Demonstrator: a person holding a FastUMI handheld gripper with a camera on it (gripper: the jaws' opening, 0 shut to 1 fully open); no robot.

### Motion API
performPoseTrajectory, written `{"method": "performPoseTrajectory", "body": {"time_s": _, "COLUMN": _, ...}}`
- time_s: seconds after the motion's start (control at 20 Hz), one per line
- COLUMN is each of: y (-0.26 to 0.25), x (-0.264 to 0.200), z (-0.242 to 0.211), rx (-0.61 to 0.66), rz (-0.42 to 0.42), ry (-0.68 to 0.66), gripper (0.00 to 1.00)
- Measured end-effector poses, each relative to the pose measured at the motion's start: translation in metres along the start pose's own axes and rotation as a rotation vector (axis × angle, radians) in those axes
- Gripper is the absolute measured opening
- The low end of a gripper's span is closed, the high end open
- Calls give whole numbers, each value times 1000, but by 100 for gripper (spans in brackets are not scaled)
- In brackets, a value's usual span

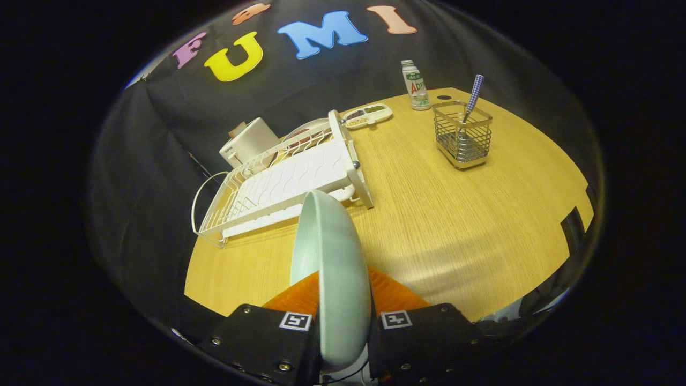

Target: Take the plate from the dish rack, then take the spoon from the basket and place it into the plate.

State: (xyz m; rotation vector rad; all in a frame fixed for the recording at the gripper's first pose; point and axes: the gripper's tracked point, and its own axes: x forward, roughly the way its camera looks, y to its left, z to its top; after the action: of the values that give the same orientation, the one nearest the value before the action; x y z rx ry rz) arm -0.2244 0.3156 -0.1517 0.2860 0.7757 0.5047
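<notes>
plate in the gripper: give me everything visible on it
The plate is pale mint green, smooth and glossy, ceramic-looking, with no visible chips. It stands on edge, seen nearly rim-on, curved rim pointing ahead, clamped between the two fingers of the gripper. It is lifted above the wooden table, just in front of the white dish rack, apparently not touching it.

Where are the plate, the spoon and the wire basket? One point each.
plate (332, 268): gripper view, on its pale curved face, clamped edge-on between the gripper (343, 321) fingers.
spoon (475, 94): gripper view, on the checked handle sticking up.
basket (463, 140): gripper view, on its front wire wall.
</notes>
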Motion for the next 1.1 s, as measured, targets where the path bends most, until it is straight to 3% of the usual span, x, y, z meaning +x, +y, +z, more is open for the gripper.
{"method": "performPoseTrajectory", "body": {"time_s": 0.25, "y": -14, "x": 5, "z": 8, "rx": 25, "rz": -50, "ry": -20, "gripper": 39}}
{"method": "performPoseTrajectory", "body": {"time_s": 0.5, "y": -29, "x": 5, "z": 27, "rx": 12, "rz": -92, "ry": -69, "gripper": 63}}
{"method": "performPoseTrajectory", "body": {"time_s": 0.9, "y": -26, "x": 4, "z": 62, "rx": -10, "rz": -104, "ry": -127, "gripper": 63}}
{"method": "performPoseTrajectory", "body": {"time_s": 1.1, "y": -45, "x": -20, "z": 113, "rx": 2, "rz": -175, "ry": -245, "gripper": 63}}
